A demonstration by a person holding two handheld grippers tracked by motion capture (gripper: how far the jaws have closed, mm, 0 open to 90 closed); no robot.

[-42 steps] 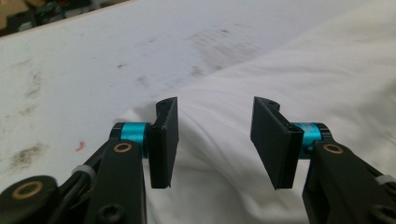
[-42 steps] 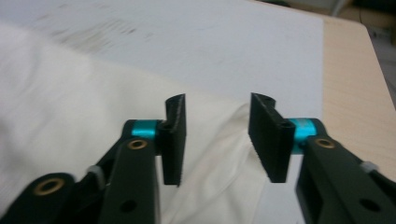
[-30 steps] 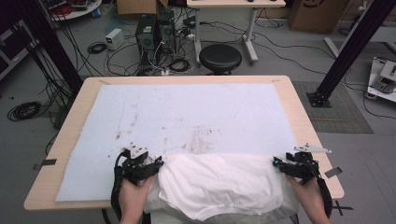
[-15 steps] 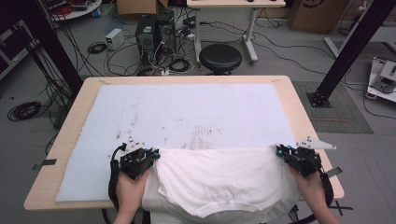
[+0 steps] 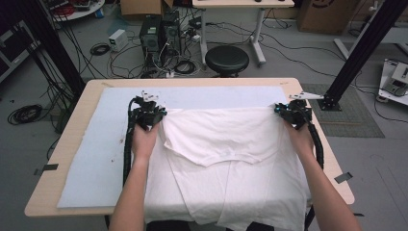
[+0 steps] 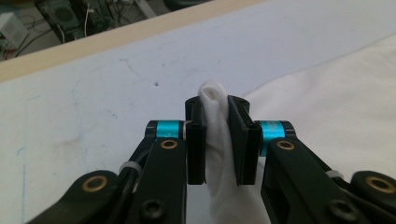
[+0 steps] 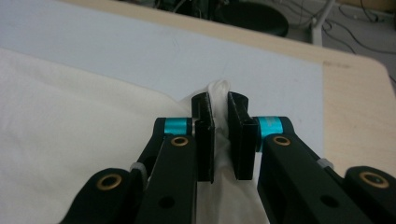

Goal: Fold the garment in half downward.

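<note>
A white T-shirt [image 5: 226, 144] lies spread on the pale blue mat [image 5: 96, 159], its lower part hanging over the table's near edge. My left gripper [image 5: 155, 111] holds the shirt's far left corner. In the left gripper view the jaws [image 6: 215, 100] pinch a bunched fold of the white cloth [image 6: 327, 107]. My right gripper [image 5: 287, 110] holds the far right corner. In the right gripper view the jaws [image 7: 220, 100] squeeze a fold of the shirt [image 7: 70, 116]. Both pairs of jaws have just been closing on the cloth. The stretch between the grippers is pulled fairly straight.
The wooden table [image 5: 43, 192] shows around the mat. Behind its far edge stand a black stool [image 5: 226, 57], computer towers [image 5: 156, 31] and floor cables. A slanted black frame post [image 5: 356, 48] rises at the right. Bare mat lies left of the shirt and beyond the grippers.
Both grippers moved from the table's near edge toward its far side, dragging the shirt with them. The shirt, bunched at the front before, now lies drawn out over the mat.
</note>
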